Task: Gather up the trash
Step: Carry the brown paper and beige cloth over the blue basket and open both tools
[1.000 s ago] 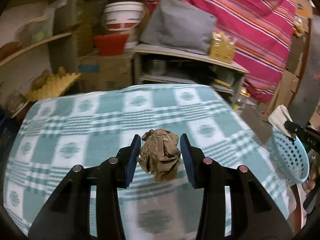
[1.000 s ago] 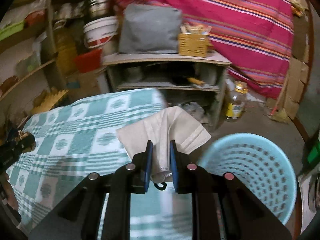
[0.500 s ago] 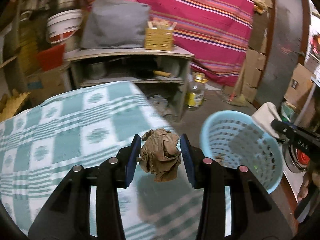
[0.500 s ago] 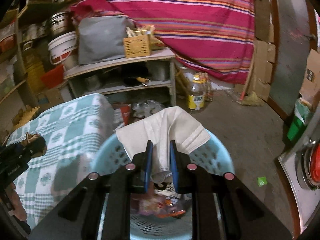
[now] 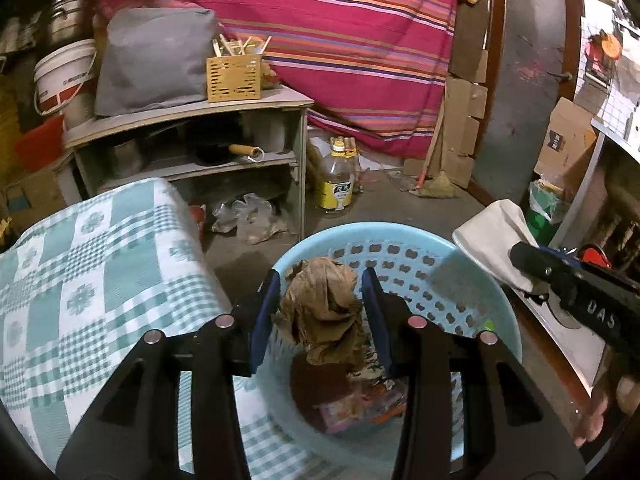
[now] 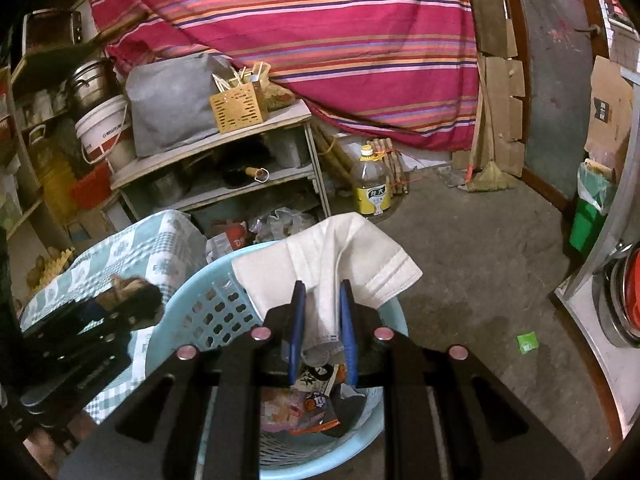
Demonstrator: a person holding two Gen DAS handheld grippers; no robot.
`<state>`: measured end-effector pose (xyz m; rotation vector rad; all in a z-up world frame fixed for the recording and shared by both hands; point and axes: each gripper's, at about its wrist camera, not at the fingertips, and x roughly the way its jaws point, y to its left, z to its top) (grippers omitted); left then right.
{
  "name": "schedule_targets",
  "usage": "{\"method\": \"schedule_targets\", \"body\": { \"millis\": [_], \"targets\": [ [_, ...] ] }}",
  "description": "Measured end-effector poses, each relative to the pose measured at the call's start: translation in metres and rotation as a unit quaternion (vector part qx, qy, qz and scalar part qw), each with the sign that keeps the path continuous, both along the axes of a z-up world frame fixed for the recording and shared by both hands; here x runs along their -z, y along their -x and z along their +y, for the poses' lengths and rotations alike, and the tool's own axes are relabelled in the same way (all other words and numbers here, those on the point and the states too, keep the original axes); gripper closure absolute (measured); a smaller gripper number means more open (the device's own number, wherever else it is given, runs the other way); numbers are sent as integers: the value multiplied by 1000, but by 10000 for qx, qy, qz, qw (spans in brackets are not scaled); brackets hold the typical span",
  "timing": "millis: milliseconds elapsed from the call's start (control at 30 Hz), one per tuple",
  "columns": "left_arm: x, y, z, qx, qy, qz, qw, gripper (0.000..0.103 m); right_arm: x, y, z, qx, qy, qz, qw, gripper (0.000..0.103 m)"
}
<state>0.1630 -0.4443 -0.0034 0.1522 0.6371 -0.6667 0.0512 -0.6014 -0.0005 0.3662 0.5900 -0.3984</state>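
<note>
left gripper point(image 5: 320, 312) is pointing forward and down over the round light-blue perforated plastic basket point(image 5: 472, 280). its jaws have just been opening; the crumpled brown paper wad point(image 5: 322, 308) is sitting between the blue pads, a gap showing on the right side, and whether the left pad is touching it i cannot tell. right gripper point(image 6: 323, 322) is also tilting down over the basket, jaws narrowly apart and pinching a folded white cloth with stitched stripes point(image 6: 332, 268). white letters "das" are showing on the right gripper's black body in the left view. wrappers point(image 6: 304, 408) are lying in the basket bottom. teal-and-white checked tablecloth point(image 5: 80, 280) is touching the basket's left side.
</note>
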Motion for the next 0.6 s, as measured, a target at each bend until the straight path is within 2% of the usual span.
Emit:
{"method": "schedule_targets", "body": {
  "millis": [67, 200, 267, 467, 600],
  "targets": [
    [-4, 1, -1, -30, 40, -72, 10000, 39, 0, -1, 1, -20, -8, -8, 10000, 86],
    [-13, 2, 10, -161, 108, -210, 9996, 29, 1, -5, 5, -108, 3, 7, 9999, 86],
    [-19, 1, 22, -345, 144, -285, 9989, 18, 3, -11, 10, -169, 58, 78, 9998, 86],
    [-32, -2, 70, -827, 236, -436, 9953, 7, 12, -25, 21, -330, 146, 263, 9990, 85],
    [-35, -1, 100, -1063, 246, -495, 9928, 6, 18, -37, 32, -377, 172, 365, 9985, 82]
  ]
}}
